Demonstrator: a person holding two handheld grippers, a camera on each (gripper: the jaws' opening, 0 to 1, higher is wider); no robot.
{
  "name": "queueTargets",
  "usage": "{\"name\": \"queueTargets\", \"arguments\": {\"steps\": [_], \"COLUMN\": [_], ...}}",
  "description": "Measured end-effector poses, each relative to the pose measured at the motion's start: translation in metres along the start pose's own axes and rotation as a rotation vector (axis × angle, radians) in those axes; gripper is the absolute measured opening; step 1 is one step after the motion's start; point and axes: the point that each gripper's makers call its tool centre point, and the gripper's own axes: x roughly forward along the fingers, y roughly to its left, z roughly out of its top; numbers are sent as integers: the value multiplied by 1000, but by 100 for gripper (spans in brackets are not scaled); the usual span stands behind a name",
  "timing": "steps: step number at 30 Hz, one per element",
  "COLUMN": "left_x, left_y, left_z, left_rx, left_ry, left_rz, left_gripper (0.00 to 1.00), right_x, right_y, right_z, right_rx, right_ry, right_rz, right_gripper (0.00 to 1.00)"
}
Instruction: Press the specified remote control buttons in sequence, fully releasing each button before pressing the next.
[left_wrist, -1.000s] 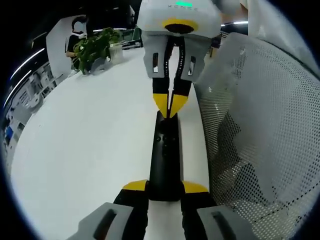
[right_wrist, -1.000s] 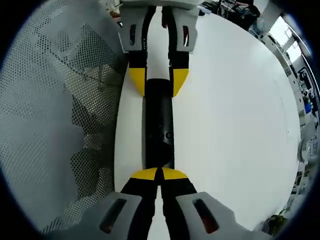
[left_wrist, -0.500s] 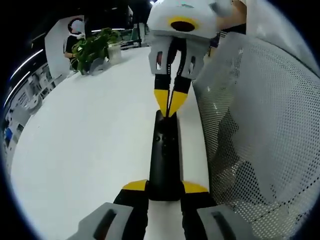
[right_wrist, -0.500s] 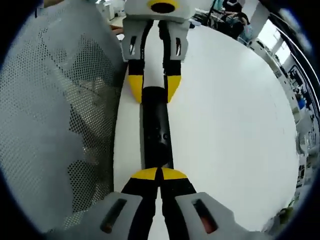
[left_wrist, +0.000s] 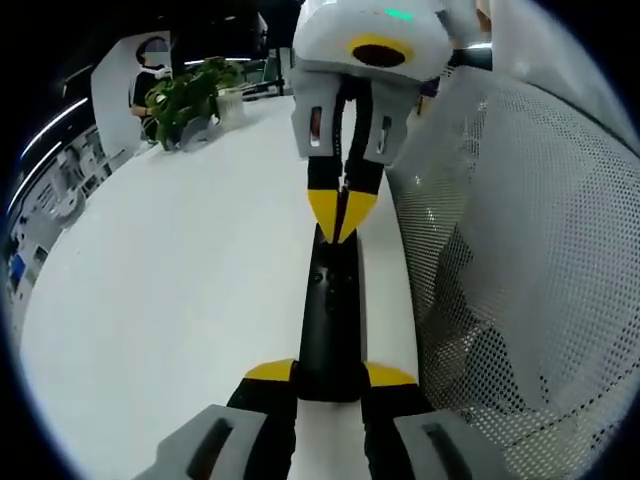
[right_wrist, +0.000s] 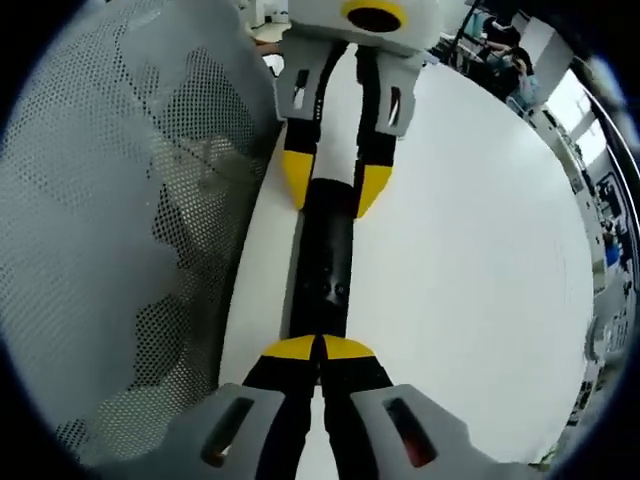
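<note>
On white table (left_wrist: 180, 300), left gripper (left_wrist: 330, 373) staying clamped on remote (left_wrist: 330, 310) end; right gripper (right_wrist: 318, 348), jaws closed together, tips still pressing remote, now slightly tilted.

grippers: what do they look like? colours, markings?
Both match: light grey bodies, black arms, yellow claw tips. The left claw and right claw each show dark slots in the grey housing. The right gripper's head carries a yellow-ringed black lens and a green light.
</note>
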Motion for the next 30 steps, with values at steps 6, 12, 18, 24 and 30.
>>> {"name": "queueTargets", "arguments": {"steps": [6,12,18,24,30], "left_x": [0,0,0,-1,0], "left_y": [0,1,1,0,0], "left_z": [0,1,0,0,0], "left_rx": [5,-15,-2,8,8], "left_ry": [4,4,2,-9,-5], "left_rz": [3,3,1,-1,-2], "left_gripper": [24,24,24,24,24], "right_x": [2,0,-1,-2,0], "right_y": [-1,-5,-2,-4,-4], "right_z": [1,-1,-1,-2,5], "right_rx": [-52,374,234,312,135], "right_ry": [58,-33,-71,-163,-166], "right_rz": [-4,31,-5,-3,8], "right_gripper": [0,0,0,0,0]}}
